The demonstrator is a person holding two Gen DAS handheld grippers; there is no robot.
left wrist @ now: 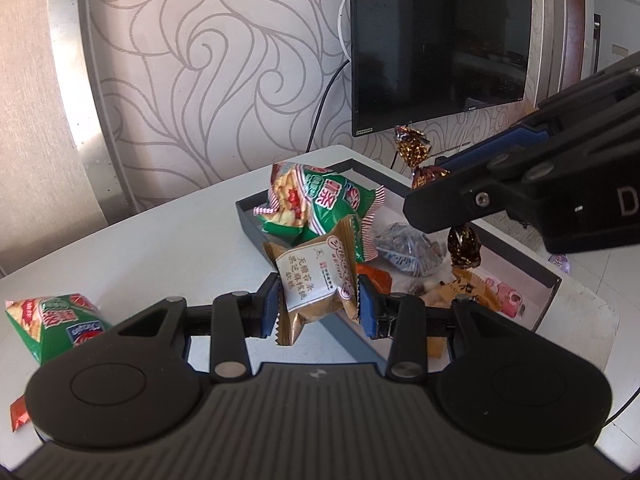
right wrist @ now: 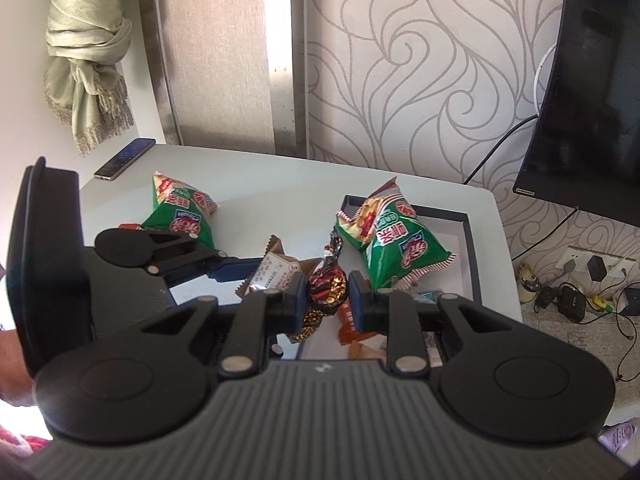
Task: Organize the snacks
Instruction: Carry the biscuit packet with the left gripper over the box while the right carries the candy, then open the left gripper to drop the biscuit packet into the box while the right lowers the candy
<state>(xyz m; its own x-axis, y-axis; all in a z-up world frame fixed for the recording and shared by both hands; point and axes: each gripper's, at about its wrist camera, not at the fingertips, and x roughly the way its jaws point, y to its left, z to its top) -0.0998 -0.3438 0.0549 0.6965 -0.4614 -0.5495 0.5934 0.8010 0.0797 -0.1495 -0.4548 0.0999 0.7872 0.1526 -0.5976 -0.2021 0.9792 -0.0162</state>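
- The left tool is closed on a tan pastry packet, blue pads pressed to both its sides, lifted over the near edge of the dark tray.
- The right tool pinches a brown foil-wrapped candy by its middle, above the tray.
- Small loose snacks lie in the tray beyond.
- One green cracker bag sits at the tray's far corner.
- Another green bag rests on the white worktop, well apart from the tray.
- A phone lies at the worktop's far corner.
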